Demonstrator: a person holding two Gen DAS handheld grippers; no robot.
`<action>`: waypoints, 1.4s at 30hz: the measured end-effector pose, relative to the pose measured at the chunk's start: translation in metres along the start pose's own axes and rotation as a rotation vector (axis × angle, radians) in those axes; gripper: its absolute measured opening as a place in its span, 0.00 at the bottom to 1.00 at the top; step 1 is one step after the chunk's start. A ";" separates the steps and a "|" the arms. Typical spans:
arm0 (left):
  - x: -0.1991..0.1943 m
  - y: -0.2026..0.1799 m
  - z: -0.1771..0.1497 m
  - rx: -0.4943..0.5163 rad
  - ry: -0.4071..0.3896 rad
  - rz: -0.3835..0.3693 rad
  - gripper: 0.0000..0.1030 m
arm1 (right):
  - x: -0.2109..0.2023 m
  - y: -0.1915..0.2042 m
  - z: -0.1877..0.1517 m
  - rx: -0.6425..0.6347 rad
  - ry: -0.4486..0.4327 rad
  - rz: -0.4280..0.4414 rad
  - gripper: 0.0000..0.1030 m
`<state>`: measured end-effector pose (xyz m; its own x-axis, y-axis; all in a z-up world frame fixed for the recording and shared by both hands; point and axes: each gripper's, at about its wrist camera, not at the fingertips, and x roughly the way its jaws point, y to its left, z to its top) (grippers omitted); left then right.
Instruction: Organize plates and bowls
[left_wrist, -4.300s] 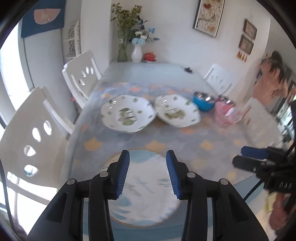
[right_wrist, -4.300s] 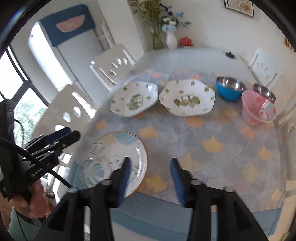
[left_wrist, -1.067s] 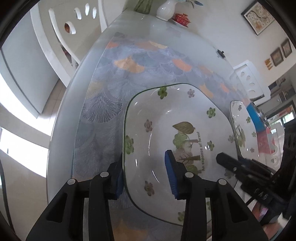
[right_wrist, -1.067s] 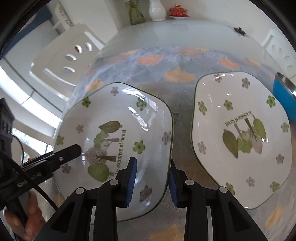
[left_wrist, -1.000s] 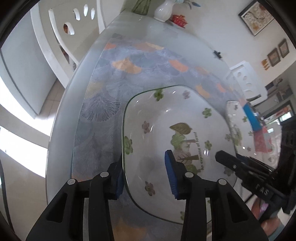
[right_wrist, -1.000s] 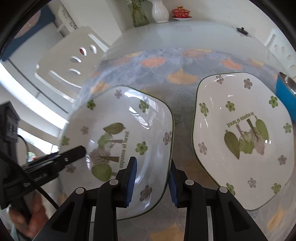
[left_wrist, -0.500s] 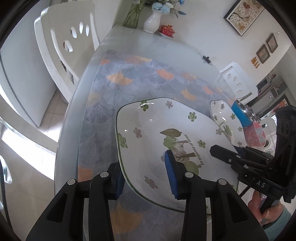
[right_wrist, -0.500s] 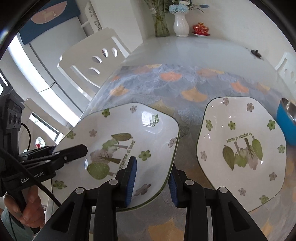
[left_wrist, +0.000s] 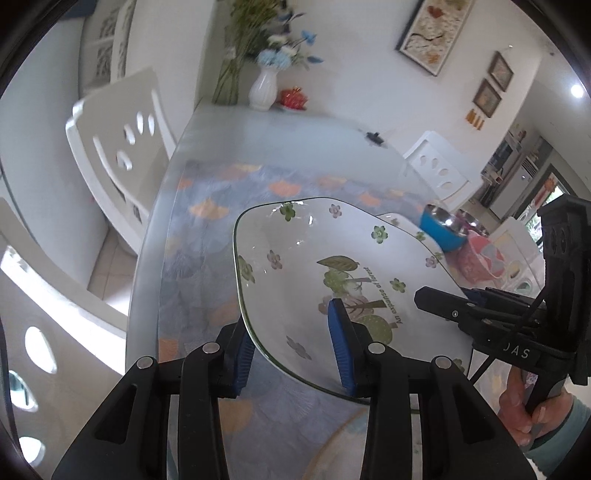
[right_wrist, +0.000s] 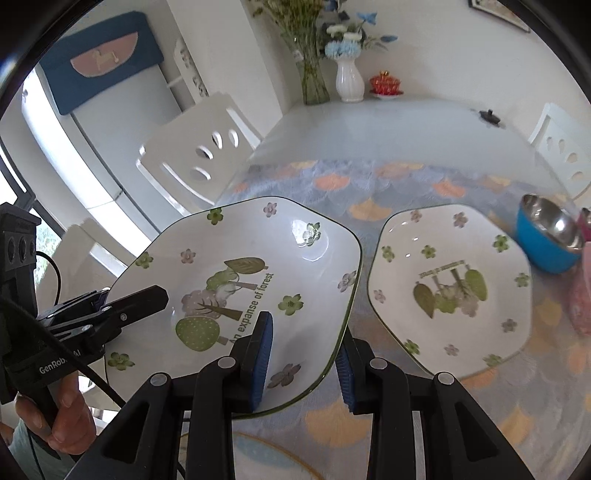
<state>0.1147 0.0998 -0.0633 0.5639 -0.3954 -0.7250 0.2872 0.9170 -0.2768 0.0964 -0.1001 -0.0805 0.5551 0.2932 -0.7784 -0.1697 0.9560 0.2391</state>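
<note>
Both grippers pinch one forest-print plate (right_wrist: 236, 280): my left gripper (left_wrist: 291, 352) is clamped on its left rim, my right gripper (right_wrist: 304, 360) on its right rim, and the plate hangs tilted above the table (right_wrist: 369, 129). If one hand rises faster, I judge the glazed rim could slip free and drop onto the second plate (right_wrist: 448, 284) just beside it.

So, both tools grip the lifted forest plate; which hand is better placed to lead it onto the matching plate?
Right, probably: the right tool clamps the lifted plate on the rim beside the matching plate, while the left tool holds the far rim.
</note>
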 end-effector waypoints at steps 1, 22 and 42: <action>-0.006 -0.003 -0.001 0.002 -0.007 -0.002 0.32 | -0.007 0.001 -0.002 0.000 -0.011 0.000 0.30; -0.087 -0.070 -0.130 -0.092 0.027 0.025 0.32 | -0.106 0.010 -0.128 -0.056 0.035 0.031 0.30; -0.079 -0.073 -0.216 -0.176 0.143 0.063 0.32 | -0.093 0.004 -0.207 -0.001 0.222 0.035 0.31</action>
<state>-0.1183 0.0750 -0.1219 0.4577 -0.3371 -0.8227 0.1080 0.9396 -0.3249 -0.1241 -0.1235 -0.1276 0.3561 0.3188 -0.8784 -0.1865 0.9453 0.2675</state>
